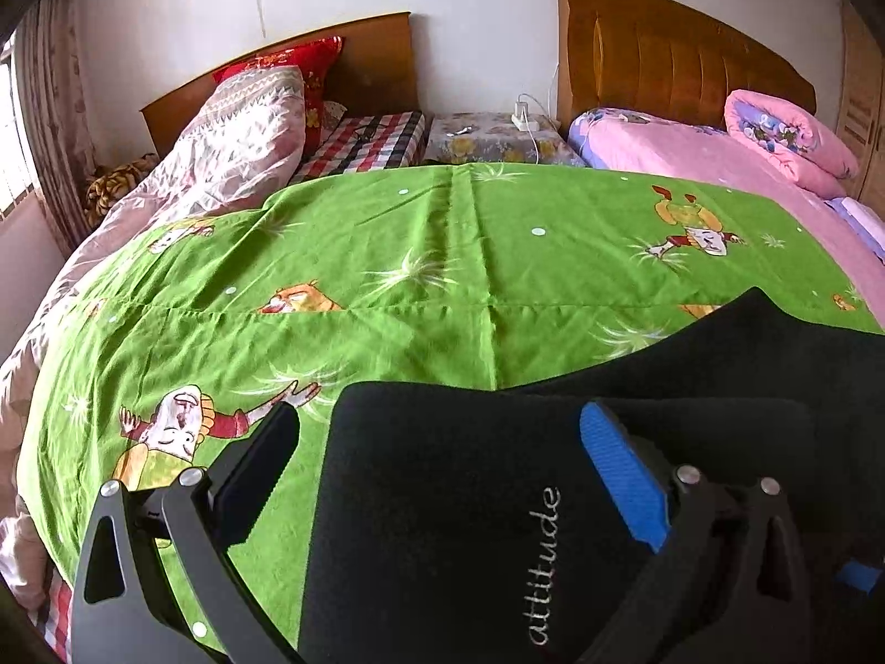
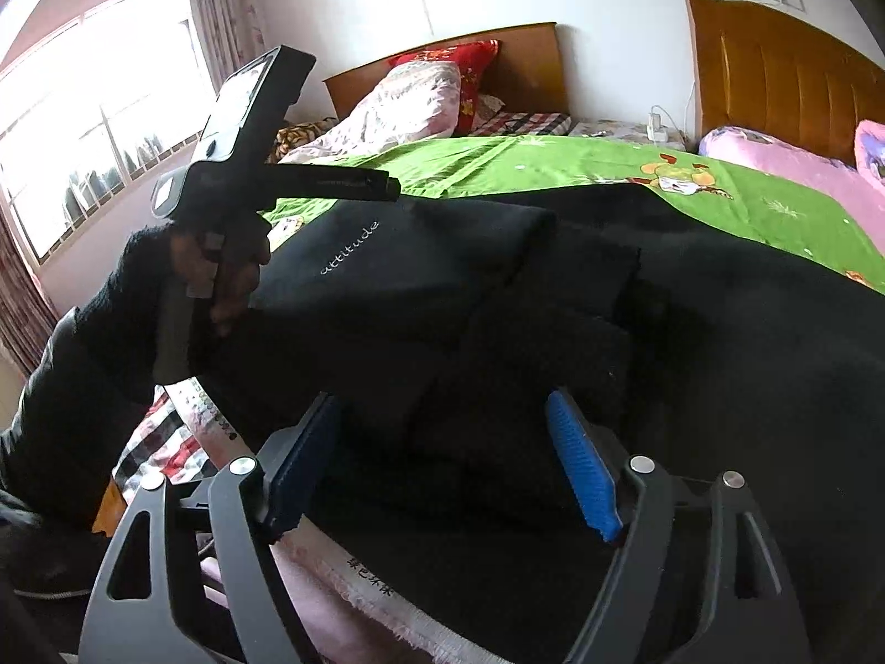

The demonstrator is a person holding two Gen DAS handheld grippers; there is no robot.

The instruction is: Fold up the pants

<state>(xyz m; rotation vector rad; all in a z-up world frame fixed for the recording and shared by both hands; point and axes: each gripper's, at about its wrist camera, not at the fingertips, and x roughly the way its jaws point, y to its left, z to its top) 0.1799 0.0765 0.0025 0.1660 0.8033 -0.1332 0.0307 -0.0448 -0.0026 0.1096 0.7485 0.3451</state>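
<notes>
The black pants (image 1: 453, 487), with the word "attitude" stitched in white, lie folded on the green cartoon sheet (image 1: 420, 254). My left gripper (image 1: 442, 431) is open, its jaws spread wide over the left end of the folded pants. In the right wrist view the pants (image 2: 498, 299) lie in layered folds. My right gripper (image 2: 442, 431) is open above their near edge and holds nothing. The left gripper's body (image 2: 243, 166) and the hand holding it show at the left of that view, above the pants' left end.
A pink patterned quilt (image 1: 232, 149) and a red pillow (image 1: 298, 63) lie at the far left by a wooden headboard. A second bed with pink bedding (image 1: 719, 155) stands at the right. A covered nightstand with a charger (image 1: 487, 138) sits between the beds. A window (image 2: 83, 127) is at the left.
</notes>
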